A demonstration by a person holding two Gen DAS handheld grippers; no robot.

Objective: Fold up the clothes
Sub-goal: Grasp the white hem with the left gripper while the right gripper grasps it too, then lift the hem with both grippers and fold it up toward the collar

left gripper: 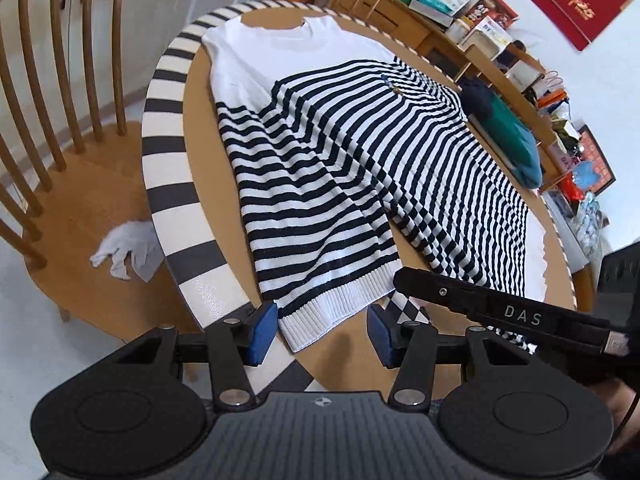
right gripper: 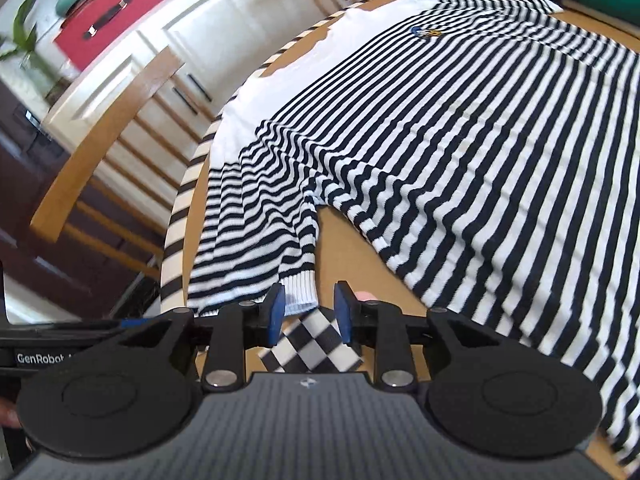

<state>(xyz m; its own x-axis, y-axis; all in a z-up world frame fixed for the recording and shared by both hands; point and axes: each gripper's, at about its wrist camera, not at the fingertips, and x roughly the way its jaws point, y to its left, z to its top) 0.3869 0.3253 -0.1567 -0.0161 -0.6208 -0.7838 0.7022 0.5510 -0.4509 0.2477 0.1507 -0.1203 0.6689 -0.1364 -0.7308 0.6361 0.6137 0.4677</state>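
On the far left a wooden spindle-back chair [left gripper: 60,128] stands beside the table with a crumpled white cloth [left gripper: 124,254] on its seat. The round wooden table [left gripper: 200,160], edged in black and white bands, carries the striped sweater [left gripper: 360,140] spread flat, collar at the far end and hem near. Its left sleeve [left gripper: 320,240] lies down along the body, ribbed white cuff [left gripper: 332,312] at the near edge.

The left gripper [left gripper: 322,330] is released, its blue pads apart on either side of that cuff and not closed on it. The right gripper [right gripper: 309,312], just to the right, also stands open and empty, its pads apart beside the cuff [right gripper: 298,290] over a checkered marker [right gripper: 312,348]. Whether either pad touches the knit is hard to tell through the fisheye.

The step in hand looks like taking the cuff to fold the sleeve across the body. Bite only the ribbed edge, both layers together, lift just clear of the table, and carry it right, keeping the sleeve taut so the stripes stay aligned. A folded green garment [left gripper: 508,140] sits far right.
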